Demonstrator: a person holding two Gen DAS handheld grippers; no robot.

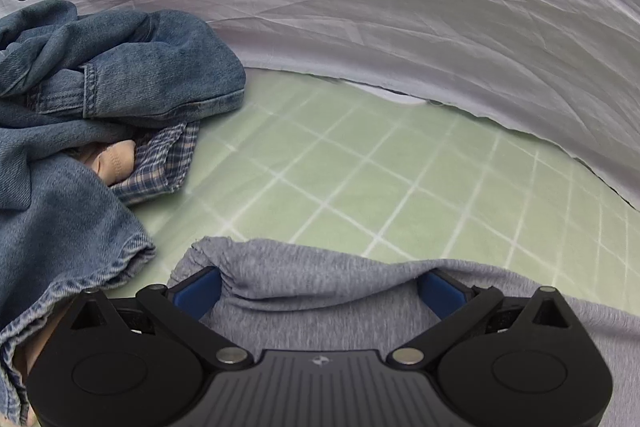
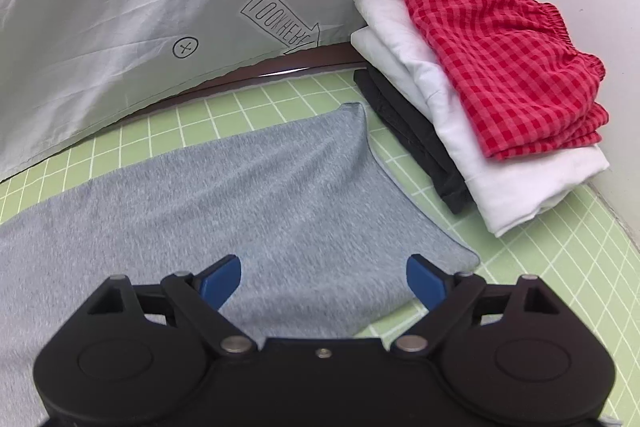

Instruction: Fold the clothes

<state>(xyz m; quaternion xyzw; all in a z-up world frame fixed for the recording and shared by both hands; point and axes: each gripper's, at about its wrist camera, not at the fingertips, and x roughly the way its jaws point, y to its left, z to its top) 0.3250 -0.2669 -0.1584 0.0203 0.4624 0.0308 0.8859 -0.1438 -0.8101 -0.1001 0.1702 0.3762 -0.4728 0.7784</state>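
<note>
Left wrist view: your left gripper (image 1: 320, 291) has its jaws spread wide over the bunched edge of the grey garment (image 1: 320, 307), gripping nothing. Right gripper (image 2: 322, 281) is likewise spread, above the garment's near corner (image 2: 240, 195). Pinch both corners evenly and lift together before folding forward. Contact under the blue pads (image 1: 200, 291) is hidden; the denim pile (image 1: 100, 75) to the left is cut off.
</note>
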